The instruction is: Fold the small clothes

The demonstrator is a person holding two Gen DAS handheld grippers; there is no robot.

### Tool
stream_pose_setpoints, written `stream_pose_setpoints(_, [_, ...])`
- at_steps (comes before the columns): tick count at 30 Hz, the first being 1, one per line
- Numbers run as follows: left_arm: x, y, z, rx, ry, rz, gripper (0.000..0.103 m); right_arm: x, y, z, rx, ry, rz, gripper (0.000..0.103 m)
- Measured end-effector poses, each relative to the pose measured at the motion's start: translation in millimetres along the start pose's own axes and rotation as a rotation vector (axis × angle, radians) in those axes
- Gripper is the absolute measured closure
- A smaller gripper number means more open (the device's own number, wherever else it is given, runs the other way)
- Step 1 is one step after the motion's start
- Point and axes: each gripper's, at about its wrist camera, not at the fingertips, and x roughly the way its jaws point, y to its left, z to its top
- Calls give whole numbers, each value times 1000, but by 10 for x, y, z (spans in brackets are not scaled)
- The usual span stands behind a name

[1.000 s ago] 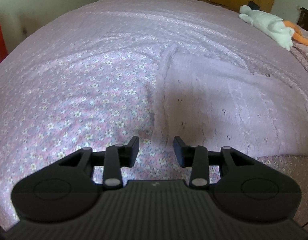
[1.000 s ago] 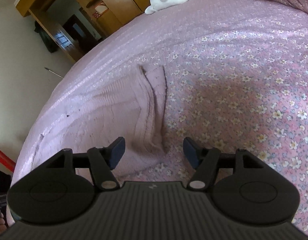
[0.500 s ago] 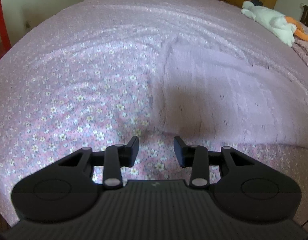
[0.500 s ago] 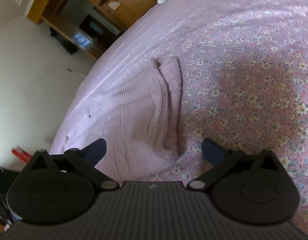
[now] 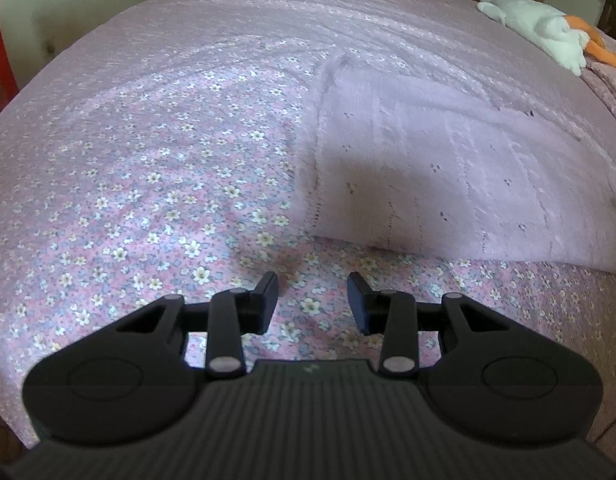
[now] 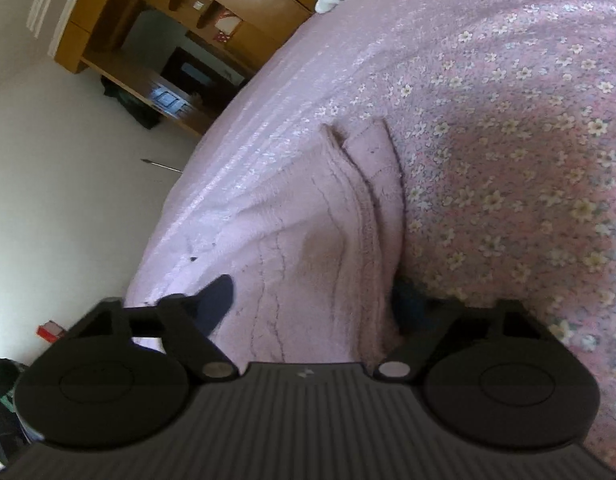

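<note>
Two grippers in view over a bed with a pink flowered bedspread (image 5: 155, 168). Pink knitted garment (image 5: 448, 168) lies flat and folded on the bedspread, near the bed's edge in the right wrist view (image 6: 308, 240).

Left gripper (image 5: 312, 302): jaws parted by a moderate gap, nothing between them, only flowered cloth beneath. It hovers just short of the garment's near edge, not touching it.

Right gripper (image 6: 312, 300): jaws spread wide, straddling the near end of the garment. Left finger (image 6: 215, 300) lies over the knit; right finger sits at the folded edge, dark and partly hidden. Contact cannot be judged.

White stuffed toy (image 5: 536, 28) lies at the far end of the bed, well apart from the garment. Wooden cabinet (image 6: 155, 40) stands beyond the bed.
</note>
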Motion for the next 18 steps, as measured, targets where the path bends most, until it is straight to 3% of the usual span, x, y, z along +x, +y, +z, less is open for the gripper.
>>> stream_pose_setpoints(2, [7, -5, 3, 2, 6, -3, 63, 47, 9, -25, 11, -21, -26, 36])
stream_pose_setpoints(4, [16, -7, 0, 0, 18, -6, 63, 59, -19, -75, 36, -40, -40, 57])
stream_pose_setpoints(6, [25, -14, -4, 2, 29, -6, 63, 18, -96, -99, 60, -55, -41, 66])
stream_pose_setpoints(13, [14, -10, 2, 2, 42, 7, 63, 17, -128, -76, 82, -50, -6, 71])
stream_pose_setpoints(18, [13, 18, 18, 5, 35, 33, 63, -43, 55, 2, 46, -59, 78, 71])
